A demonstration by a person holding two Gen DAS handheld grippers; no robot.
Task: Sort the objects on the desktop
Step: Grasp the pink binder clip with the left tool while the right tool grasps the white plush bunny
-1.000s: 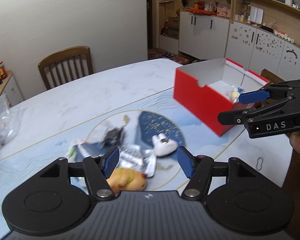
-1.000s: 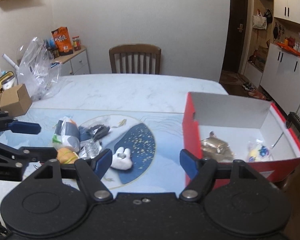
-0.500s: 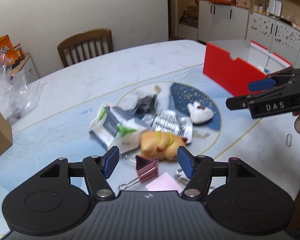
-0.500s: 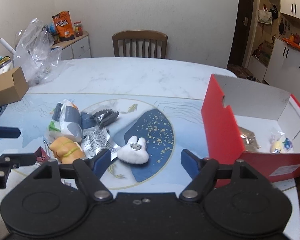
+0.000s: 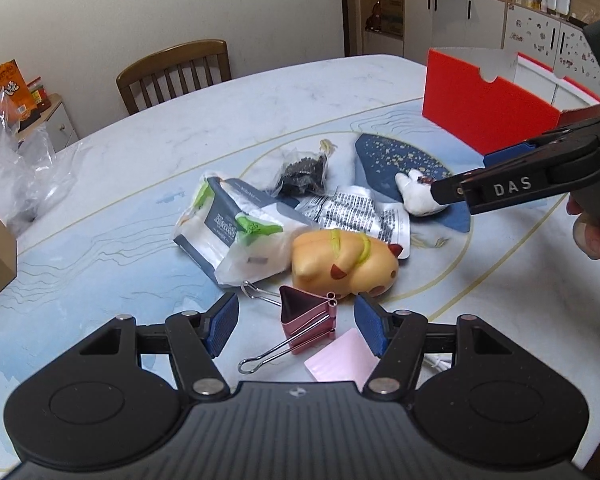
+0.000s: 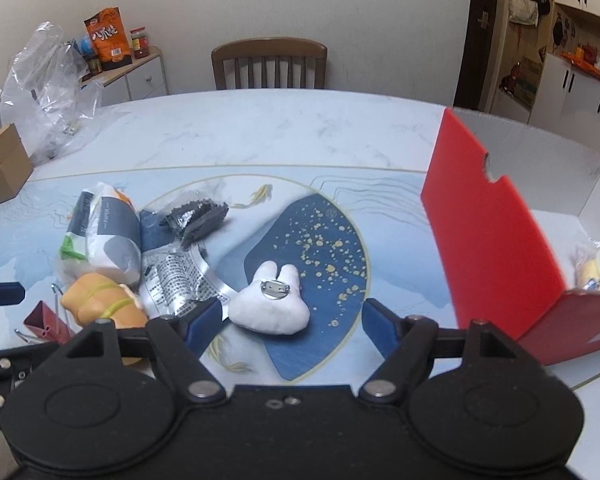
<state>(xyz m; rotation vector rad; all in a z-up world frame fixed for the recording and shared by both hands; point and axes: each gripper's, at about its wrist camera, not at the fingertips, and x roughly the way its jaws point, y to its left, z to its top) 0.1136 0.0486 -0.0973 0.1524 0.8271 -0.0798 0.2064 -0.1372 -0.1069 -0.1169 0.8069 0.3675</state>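
white rabbit brooch (image 6: 270, 303) between right gripper (image 6: 291, 318) fingers

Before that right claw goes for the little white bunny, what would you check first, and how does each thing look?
1. Right gripper open: ok, jaws spread wide.
2. White bunny between its fingers: ok, though nearer the left finger.
3. Bunny free of neighbours: ok, the silver printed packet lies apart on its left.
4. Red box open for a drop: ok, top open, some items already inside.
5. Left gripper clear of the right: ok, open over the pink binder clip.
6. Height above the table: cannot tell.
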